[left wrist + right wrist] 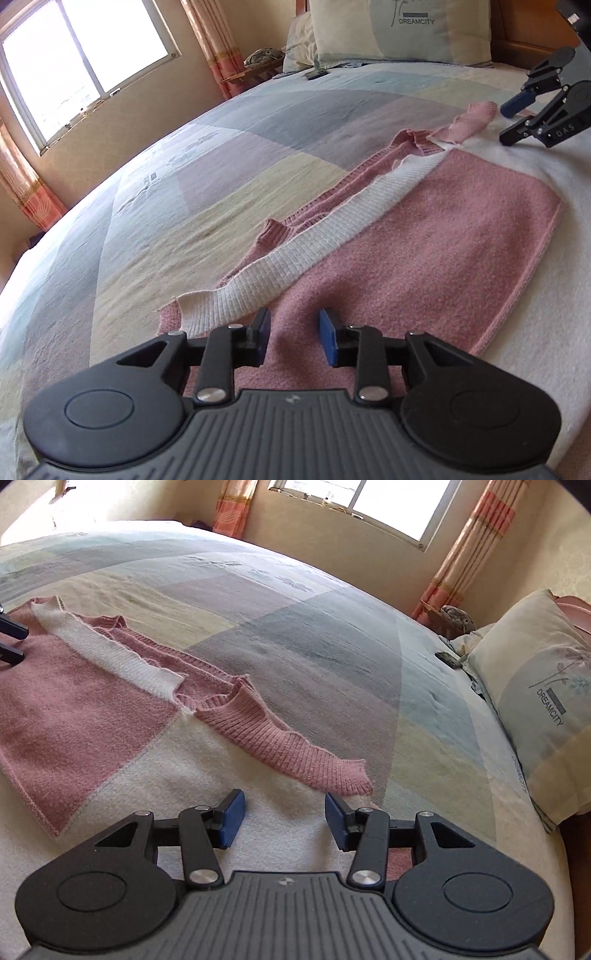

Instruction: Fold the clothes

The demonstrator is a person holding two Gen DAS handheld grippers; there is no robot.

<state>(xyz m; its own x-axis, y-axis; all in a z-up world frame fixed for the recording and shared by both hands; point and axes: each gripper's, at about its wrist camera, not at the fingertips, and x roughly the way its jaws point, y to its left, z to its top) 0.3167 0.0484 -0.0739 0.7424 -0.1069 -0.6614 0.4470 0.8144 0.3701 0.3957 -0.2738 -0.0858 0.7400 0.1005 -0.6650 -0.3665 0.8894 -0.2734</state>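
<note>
A pink and white knitted sweater [424,236] lies flat on the bed, folded into a long shape. A white ribbed band [314,240] runs along its far edge, with pink ribbed knit bunched beyond it. My left gripper [293,338] stands open just over the pink end, nothing between its blue pads. My right gripper [282,821] is open above the white part of the sweater [229,771], close to a pink ribbed sleeve [280,746]. From the left wrist view the right gripper [511,122] shows at the far end, beside the sleeve tip [476,114].
The bed's patchwork cover [221,155] spreads wide beyond the sweater. Pillows [399,33] lean at the headboard, with a small dark object [447,659] near them. A window [81,55] and orange curtains [469,554] line the wall.
</note>
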